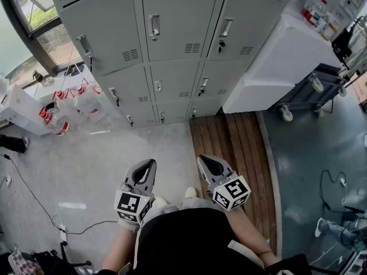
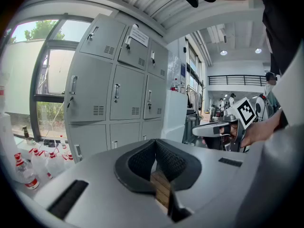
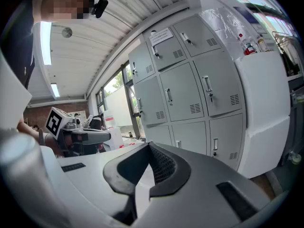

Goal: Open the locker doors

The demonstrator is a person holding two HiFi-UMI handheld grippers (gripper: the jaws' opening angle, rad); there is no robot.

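A bank of grey lockers (image 1: 178, 22) stands ahead in three columns, and every door that I can see is closed. Each door has a metal handle, such as the one on the middle door (image 1: 153, 26) and the one on the right door (image 1: 225, 27). My left gripper (image 1: 149, 164) and right gripper (image 1: 201, 159) are held low, close to the body and well short of the lockers. Both are shut with nothing between the jaws. The lockers (image 2: 114, 94) rise beyond the left gripper (image 2: 155, 141) in its own view. The right gripper view shows the right gripper (image 3: 148, 144) below the lockers (image 3: 190, 89).
Red-capped water bottles (image 1: 54, 119) stand on the floor left of the lockers, under a window (image 1: 34, 16). A white cabinet (image 1: 275, 67) and a wheeled cart (image 1: 312, 90) sit to the right. Wooden planks (image 1: 229, 142) cover the floor ahead at right. Cables (image 1: 34, 193) trail at left.
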